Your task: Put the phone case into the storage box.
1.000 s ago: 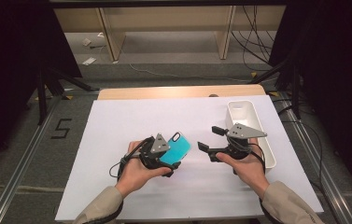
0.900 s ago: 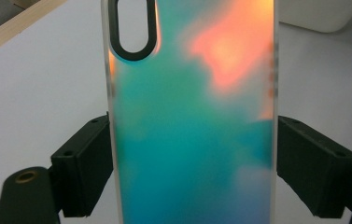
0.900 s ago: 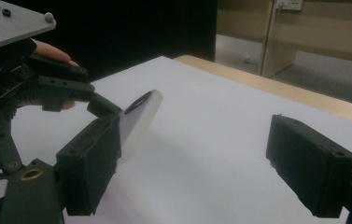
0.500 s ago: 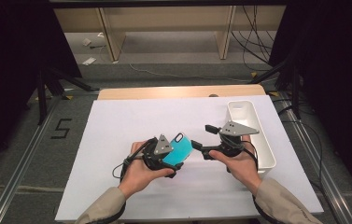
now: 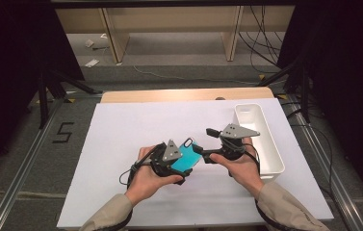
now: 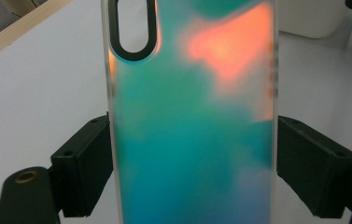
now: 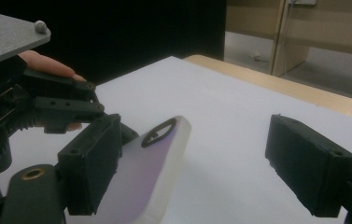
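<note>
While the left gripper [image 5: 181, 161], low in the centre of the high view, clamps a teal phone case [image 5: 187, 156] by its long edges, its own view reveals an orange sheen and oval camera cutout, the right gripper [image 5: 207, 144] gapes empty beside it, and a "5" [image 5: 63, 132] marks the floor at far left.

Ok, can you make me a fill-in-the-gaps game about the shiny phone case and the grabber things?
1. The left gripper holds the phone case, and its two jaws press on the case's two long ______.
2. The right gripper has its jaws ______, with nothing clamped between them.
3. The white bin sits on the table at the person's ______ side.
4. The oval camera hole of the case has a ______ rim.

Missing words: edges; open; right; black
</note>
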